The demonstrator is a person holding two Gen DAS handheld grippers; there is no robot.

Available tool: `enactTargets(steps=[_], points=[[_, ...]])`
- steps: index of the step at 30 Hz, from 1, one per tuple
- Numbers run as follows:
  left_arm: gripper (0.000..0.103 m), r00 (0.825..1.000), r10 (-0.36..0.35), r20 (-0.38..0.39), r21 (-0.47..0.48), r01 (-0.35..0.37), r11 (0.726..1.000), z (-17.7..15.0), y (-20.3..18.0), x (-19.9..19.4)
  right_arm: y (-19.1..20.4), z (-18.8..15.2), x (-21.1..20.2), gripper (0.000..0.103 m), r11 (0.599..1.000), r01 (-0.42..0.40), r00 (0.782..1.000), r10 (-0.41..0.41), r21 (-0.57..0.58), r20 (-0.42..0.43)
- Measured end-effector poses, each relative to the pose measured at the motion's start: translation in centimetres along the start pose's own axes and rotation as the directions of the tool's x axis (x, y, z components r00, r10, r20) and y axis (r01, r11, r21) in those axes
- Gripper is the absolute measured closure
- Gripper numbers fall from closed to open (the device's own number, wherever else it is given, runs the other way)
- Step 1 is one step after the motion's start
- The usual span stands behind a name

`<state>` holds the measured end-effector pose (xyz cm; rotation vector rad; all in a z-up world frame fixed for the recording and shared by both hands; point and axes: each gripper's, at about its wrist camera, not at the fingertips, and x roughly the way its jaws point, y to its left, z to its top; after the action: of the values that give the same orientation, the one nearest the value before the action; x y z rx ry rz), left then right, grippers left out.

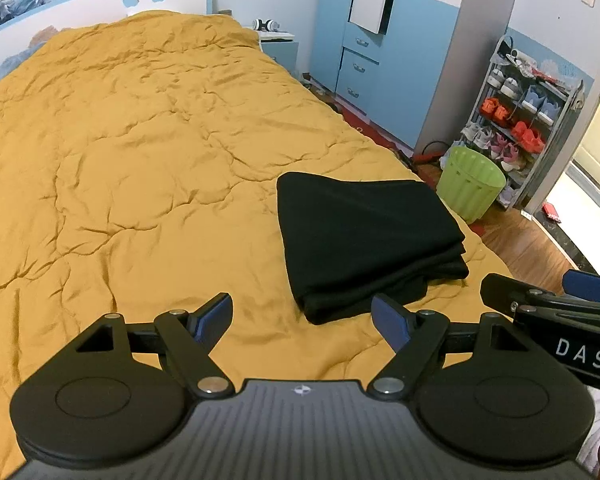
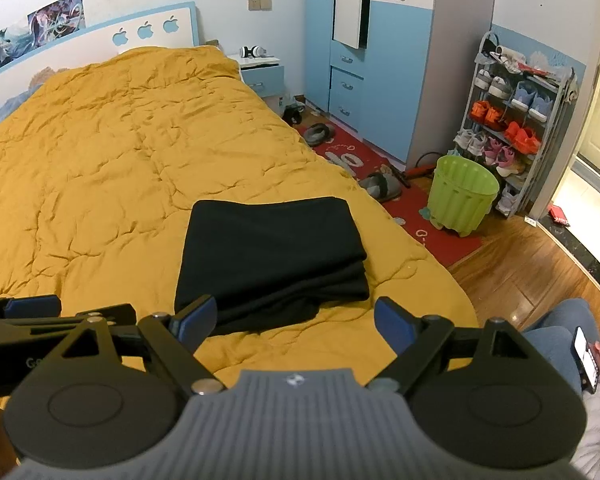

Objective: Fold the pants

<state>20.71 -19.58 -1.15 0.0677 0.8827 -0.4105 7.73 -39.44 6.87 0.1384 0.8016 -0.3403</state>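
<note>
Both grippers, left (image 1: 302,318) & right (image 2: 295,320), spread wide, holding nothing, above quilt (image 1: 120,160). Pants (image 2: 268,256) lie folded near bed's foot-end corner, beside its right edge. Risk: snagging top layer w/ a fingertip would undo stack or drag it floorward.

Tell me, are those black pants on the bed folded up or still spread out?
Folded. The black pants lie as a compact rectangle on the yellow quilt, with stacked layers showing along the near edge; neither gripper touches them.
</note>
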Motion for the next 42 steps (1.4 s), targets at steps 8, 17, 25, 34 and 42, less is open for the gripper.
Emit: enactTargets(steps=[8,17,25,34,42], points=[[0.011,1.000,-0.002,0.003,-0.002,0.002,1.000,0.01,-0.08,-0.22,0.02,0.04,-0.14,0.021,1.000,0.003,1.000,-0.003,-0.001,0.001],[0.011,1.000,-0.003,0.004,-0.004,0.003,1.000,-0.01,-0.09,-0.22,0.01,0.09,-0.17,0.021,1.000,0.003,1.000,-0.003,-0.002,0.001],[0.011,1.000,-0.004,0.004,-0.006,0.004,1.000,-0.03,-0.11,-0.25,0.14,0.06,-0.57,0.021,1.000,0.008,1.000,-0.008,-0.005,0.004],[0.011,1.000,-0.002,0.002,-0.007,0.002,1.000,-0.05,-0.21,-0.32,0.19,0.07,-0.67,0.021,1.000,0.010,1.000,-0.010,-0.004,0.004],[0.011,1.000,-0.001,0.002,-0.007,0.001,1.000,-0.05,-0.23,-0.30,0.19,0.06,-0.81,0.021,1.000,0.011,1.000,-0.011,-0.005,0.005]])
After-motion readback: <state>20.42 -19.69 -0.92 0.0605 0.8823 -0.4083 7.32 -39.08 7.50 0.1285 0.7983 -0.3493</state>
